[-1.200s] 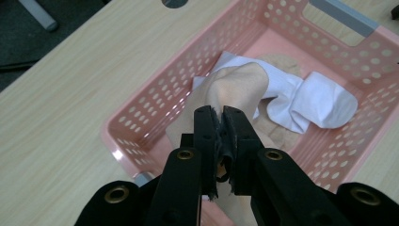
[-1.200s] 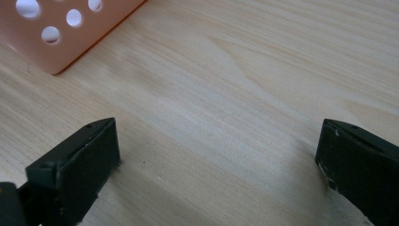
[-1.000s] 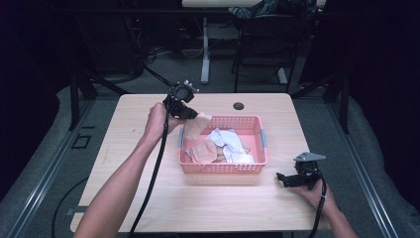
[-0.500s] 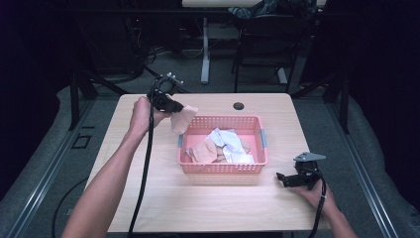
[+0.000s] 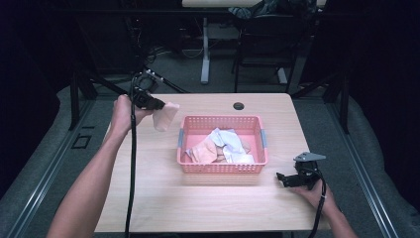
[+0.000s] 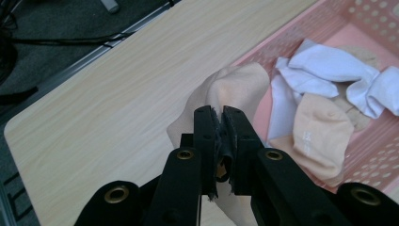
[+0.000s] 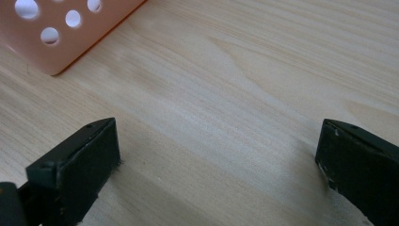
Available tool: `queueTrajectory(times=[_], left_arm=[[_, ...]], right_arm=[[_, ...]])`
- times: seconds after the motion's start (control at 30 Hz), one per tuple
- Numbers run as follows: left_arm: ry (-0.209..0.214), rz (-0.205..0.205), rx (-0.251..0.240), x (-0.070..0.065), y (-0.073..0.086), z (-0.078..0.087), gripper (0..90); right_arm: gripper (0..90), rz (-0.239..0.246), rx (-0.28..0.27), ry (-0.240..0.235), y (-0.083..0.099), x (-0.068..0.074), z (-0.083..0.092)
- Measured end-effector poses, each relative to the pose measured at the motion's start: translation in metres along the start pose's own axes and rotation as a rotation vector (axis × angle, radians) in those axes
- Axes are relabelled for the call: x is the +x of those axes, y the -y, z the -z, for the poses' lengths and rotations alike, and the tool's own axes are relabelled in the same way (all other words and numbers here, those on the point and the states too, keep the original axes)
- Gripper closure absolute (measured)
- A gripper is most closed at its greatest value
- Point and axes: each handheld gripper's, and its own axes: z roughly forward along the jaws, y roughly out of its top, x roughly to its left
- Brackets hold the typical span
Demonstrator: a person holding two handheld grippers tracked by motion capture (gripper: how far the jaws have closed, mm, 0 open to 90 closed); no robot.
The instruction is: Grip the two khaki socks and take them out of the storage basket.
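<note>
A: We are holding the left gripper up over the far left part of the table, and its jaws are pinching a peach sock tight between them. In the left gripper view the sock is bunching right at the pads.

B: And the sock is hanging clear of the wood, just left of the pink basket. It is not touching the basket as far as we are seeing from above, though the high view is small there, so we are not quite sure of the gap.

A: Inside the basket, white socks and more peach ones are lying in a loose heap. The left gripper view is showing the white socks beside a folded peach one.

B: We are resting the right gripper low at the near right of the table, close to the basket's near right corner. Its jaws are standing wide apart with bare wood between them, and the basket corner is sitting at the upper left of its own view.

A: A small black round cap is sitting in the tabletop near the far edge.
</note>
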Motion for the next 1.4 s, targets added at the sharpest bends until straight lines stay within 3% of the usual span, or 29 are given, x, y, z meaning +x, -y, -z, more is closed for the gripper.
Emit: queueTrajectory(times=[0.3,0.57,1.07,1.4], left_arm=[[-0.026,0.045,0.043,0.021,0.022,-0.003,84.1],[-0.031,0.068,0.073,0.030,0.036,-0.009,84.1],[-0.023,0.087,0.175,0.031,0.069,-0.047,84.1],[-0.002,0.126,0.240,0.033,0.093,-0.077,84.0]], right_arm=[[0.0,-0.005,-0.004,0.000,0.000,0.000,0.000],[0.0,0.001,0.000,0.001,0.000,0.000,0.000],[0.0,-0.003,-0.003,-0.001,0.000,0.000,0.000],[0.0,-0.004,-0.001,-0.001,0.000,0.000,0.000]])
